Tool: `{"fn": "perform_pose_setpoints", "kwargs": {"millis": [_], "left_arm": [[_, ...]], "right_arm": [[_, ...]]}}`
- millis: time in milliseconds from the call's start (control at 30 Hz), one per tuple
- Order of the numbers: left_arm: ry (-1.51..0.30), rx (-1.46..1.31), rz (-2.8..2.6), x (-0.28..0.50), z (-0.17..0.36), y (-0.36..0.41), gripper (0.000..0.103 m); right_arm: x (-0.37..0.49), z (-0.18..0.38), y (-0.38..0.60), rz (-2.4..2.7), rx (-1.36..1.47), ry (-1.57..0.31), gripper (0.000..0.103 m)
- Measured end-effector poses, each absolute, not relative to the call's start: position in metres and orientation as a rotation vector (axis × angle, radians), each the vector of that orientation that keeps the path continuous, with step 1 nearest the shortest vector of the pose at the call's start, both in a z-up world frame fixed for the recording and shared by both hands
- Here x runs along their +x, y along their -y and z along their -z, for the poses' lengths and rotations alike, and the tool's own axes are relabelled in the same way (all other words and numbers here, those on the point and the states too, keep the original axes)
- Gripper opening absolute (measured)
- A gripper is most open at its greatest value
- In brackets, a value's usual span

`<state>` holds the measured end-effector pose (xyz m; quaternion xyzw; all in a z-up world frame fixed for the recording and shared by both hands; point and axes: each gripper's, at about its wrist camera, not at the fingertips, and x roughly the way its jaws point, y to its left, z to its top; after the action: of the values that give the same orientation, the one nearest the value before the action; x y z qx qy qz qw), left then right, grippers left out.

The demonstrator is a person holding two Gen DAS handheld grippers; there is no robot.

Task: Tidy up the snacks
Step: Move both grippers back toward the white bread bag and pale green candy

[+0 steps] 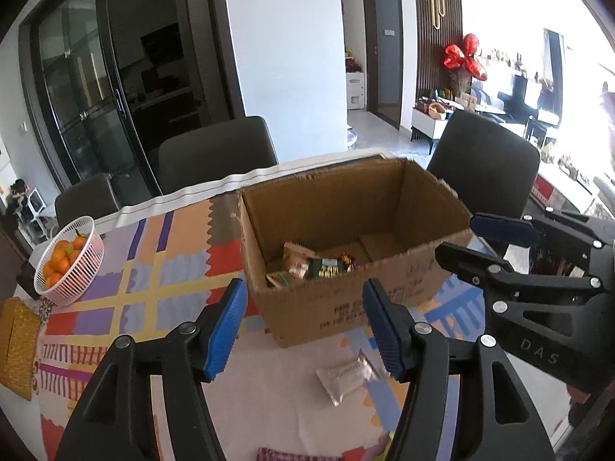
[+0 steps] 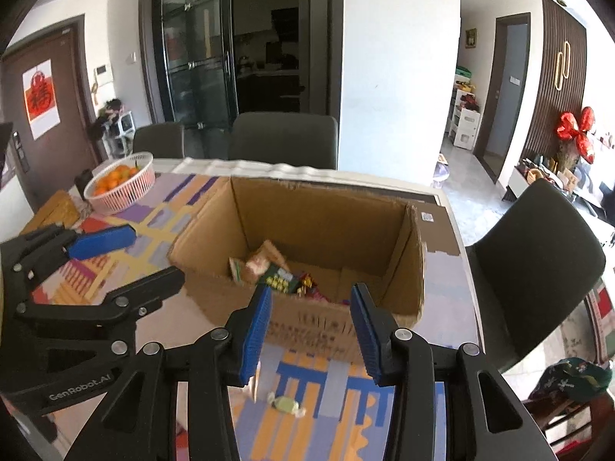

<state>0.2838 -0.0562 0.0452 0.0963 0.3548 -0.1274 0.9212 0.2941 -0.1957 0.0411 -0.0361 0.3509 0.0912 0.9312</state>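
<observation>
An open cardboard box (image 1: 326, 199) (image 2: 307, 215) stands on a colourful tablecloth. Several snack packets (image 1: 311, 265) (image 2: 276, 272) lie in its near left corner. My left gripper (image 1: 303, 288) hovers open before the box's near wall, with nothing between its blue pads. A silver packet (image 1: 348, 376) lies on the cloth just below it. My right gripper (image 2: 311, 292) is also open and empty, in front of the same wall. A pale green wrapped candy (image 2: 286, 405) rests on the cloth beneath it. The two grippers see each other: the right gripper (image 1: 472, 242) and the left gripper (image 2: 150, 257).
A white basket of oranges (image 1: 71, 265) (image 2: 119, 184) sits at the table's far left, with a yellow mat (image 1: 15, 345) near it. Dark chairs (image 1: 215, 153) (image 2: 538, 261) stand behind and to the right of the table. A purple striped packet (image 1: 284, 453) lies at the near edge.
</observation>
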Motion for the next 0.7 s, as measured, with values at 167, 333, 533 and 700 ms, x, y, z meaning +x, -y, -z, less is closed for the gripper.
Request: {"fn": "perform_pose_setpoints", "kwargs": {"millis": [167,333,533,700], "left_arm": [[-0.755,0.212,0.271,0.269,-0.033,0.055,0.062],[-0.780,0.232,0.281,0.254,-0.017,0.054,0.062],[-0.814,0.283,0.312,0.245,0.007,0.056,0.062],[-0.859,0.315,0.354,0.244,0.028,0.060,0.062]], "right_arm": [[0.281,-0.028,0.192,-0.192,-0.094,-0.748,0.043],[0.270,-0.010,0.188,-0.200,-0.114,-0.791,0.043],[0.260,0.015,0.182,-0.213,-0.148,-0.854,0.043],[0.258,0.038,0.173,-0.232,-0.184,-0.912,0.043]]}}
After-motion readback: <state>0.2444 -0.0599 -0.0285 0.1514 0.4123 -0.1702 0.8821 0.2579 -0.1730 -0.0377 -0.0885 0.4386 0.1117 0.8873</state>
